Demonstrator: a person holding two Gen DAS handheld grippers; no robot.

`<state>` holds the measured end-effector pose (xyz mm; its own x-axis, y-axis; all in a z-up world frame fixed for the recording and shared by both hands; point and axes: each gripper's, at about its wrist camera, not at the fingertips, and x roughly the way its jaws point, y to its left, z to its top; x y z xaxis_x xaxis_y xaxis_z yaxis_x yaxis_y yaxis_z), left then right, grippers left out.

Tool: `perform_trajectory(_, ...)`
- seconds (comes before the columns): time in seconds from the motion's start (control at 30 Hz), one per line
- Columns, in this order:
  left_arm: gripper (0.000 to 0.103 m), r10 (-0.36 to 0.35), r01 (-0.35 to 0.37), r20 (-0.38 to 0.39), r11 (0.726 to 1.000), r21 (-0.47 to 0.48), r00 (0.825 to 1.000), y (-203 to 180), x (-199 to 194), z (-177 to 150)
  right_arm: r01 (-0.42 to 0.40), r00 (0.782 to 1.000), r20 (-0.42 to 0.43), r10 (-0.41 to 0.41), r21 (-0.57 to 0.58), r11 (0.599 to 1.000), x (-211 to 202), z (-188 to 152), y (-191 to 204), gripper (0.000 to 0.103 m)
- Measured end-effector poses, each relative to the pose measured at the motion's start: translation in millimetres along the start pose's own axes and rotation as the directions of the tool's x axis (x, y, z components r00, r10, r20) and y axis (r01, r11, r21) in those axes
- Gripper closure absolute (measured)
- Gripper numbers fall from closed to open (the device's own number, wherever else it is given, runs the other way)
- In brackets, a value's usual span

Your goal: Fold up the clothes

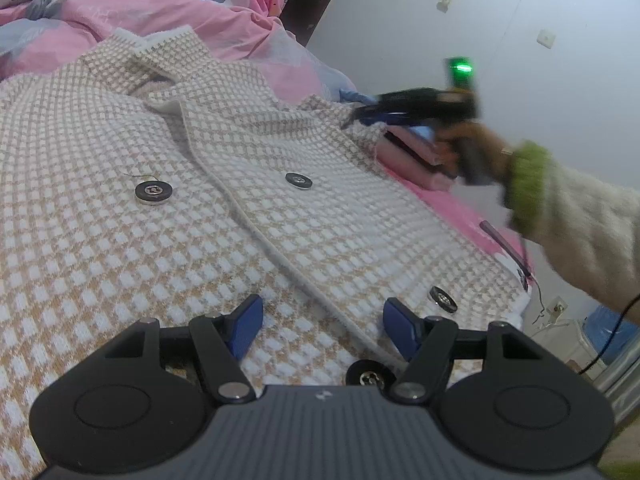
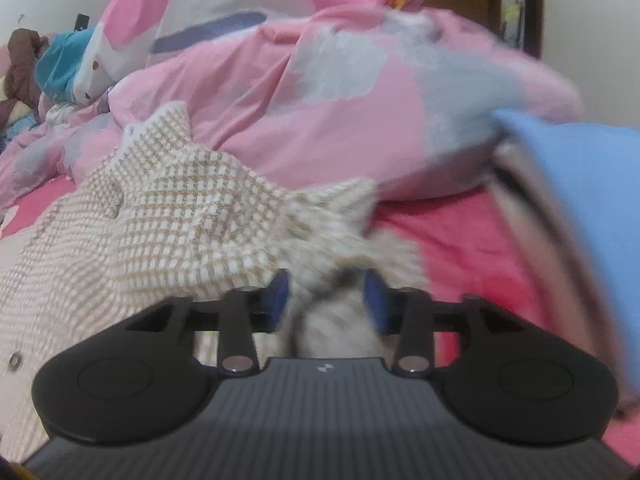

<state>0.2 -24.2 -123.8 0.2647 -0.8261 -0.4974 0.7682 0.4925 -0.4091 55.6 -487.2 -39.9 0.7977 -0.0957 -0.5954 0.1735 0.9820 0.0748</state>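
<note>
A beige-and-white checked cardigan (image 1: 120, 208) with dark round buttons (image 1: 153, 192) lies spread front-up on the bed. My left gripper (image 1: 322, 326) is open just above its lower front, near the button band. My right gripper (image 1: 360, 114) shows at the garment's far right shoulder corner. In the right wrist view my right gripper (image 2: 326, 300) has a bunch of the cardigan's fabric (image 2: 224, 216) between its blue pads; the view is blurred and the jaws stand partly apart around the cloth.
A pink and blue patterned duvet (image 2: 320, 80) is heaped behind the cardigan. The pink bed sheet (image 2: 460, 240) shows to the right. A light blue folded cloth (image 2: 580, 184) sits at the right. The bed edge and a white wall (image 1: 440, 40) are to the right.
</note>
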Motion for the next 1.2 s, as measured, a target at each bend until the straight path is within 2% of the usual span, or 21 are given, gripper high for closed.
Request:
perform_trajectory(0.1, 0.035, 0.002, -0.002, 0.0, 1.0, 0.002, 1.0, -0.7, 0.6, 0.2, -0.047, 0.999, -0.02, 0.046, -0.009, 0.999, -40.6, -29.5, 0.9, 0.054)
perform_trajectory(0.17, 0.035, 0.003, -0.003, 0.001, 1.0, 0.002, 1.0, -0.8, 0.6, 0.1, -0.089, 0.995, -0.039, 0.088, -0.014, 0.996, -66.2, -51.8, 3.0, 0.071)
perform_trajectory(0.27, 0.035, 0.007, -0.007, 0.0, 1.0, 0.005, 1.0, -1.9, 0.4, -0.4, -0.151, 0.987, -0.067, 0.15, -0.019, 0.988, -104.6, -85.3, 6.2, 0.086)
perform_trajectory(0.33, 0.035, 0.014, -0.014, -0.001, 1.0, 0.013, 1.0, -3.7, 0.4, -0.8, -0.195, 0.978, -0.087, 0.192, -0.03, 0.98, -122.8, -109.3, 11.2, 0.089)
perform_trajectory(0.6, 0.035, 0.009, -0.009, -0.016, 1.0, 0.0, 1.0, -2.1, -0.3, 2.3, -0.157, 0.987, -0.048, 0.154, -0.073, 0.985, -172.3, -146.2, 36.7, 0.088)
perform_trajectory(0.73, 0.033, 0.016, -0.016, -0.052, 1.0, -0.004, 0.999, -4.2, -0.5, 8.8, -0.13, 0.991, -0.024, 0.129, -0.091, 0.987, -198.5, -162.5, 48.9, 0.089)
perform_trajectory(0.87, 0.034, 0.03, -0.034, -0.078, 0.998, -0.053, 0.996, -6.8, -9.7, 16.8, -0.103, 0.995, 0.0, 0.104, -0.109, 0.989, -224.7, -178.8, 61.0, 0.088)
perform_trajectory(0.93, 0.034, 0.002, -0.008, -0.072, 0.997, -0.08, 0.997, -11.0, -21.8, 19.4, -0.091, 0.996, 0.006, 0.093, -0.149, 0.985, -237.5, -187.5, 74.4, 0.088)
perform_trajectory(1.1, 0.035, -0.106, 0.081, -0.135, 0.98, -0.18, 0.985, -18.9, -30.3, 19.0, -0.143, 0.989, -0.038, 0.14, -0.386, 0.911, -250.5, -211.3, 155.0, 0.087)
perform_trajectory(1.2, 0.041, -0.11, 0.065, -0.19, 0.971, -0.23, 0.976, -17.6, -19.5, 17.9, -0.145, 0.988, -0.024, 0.152, -0.481, 0.865, -250.5, -220.9, 197.1, 0.081)
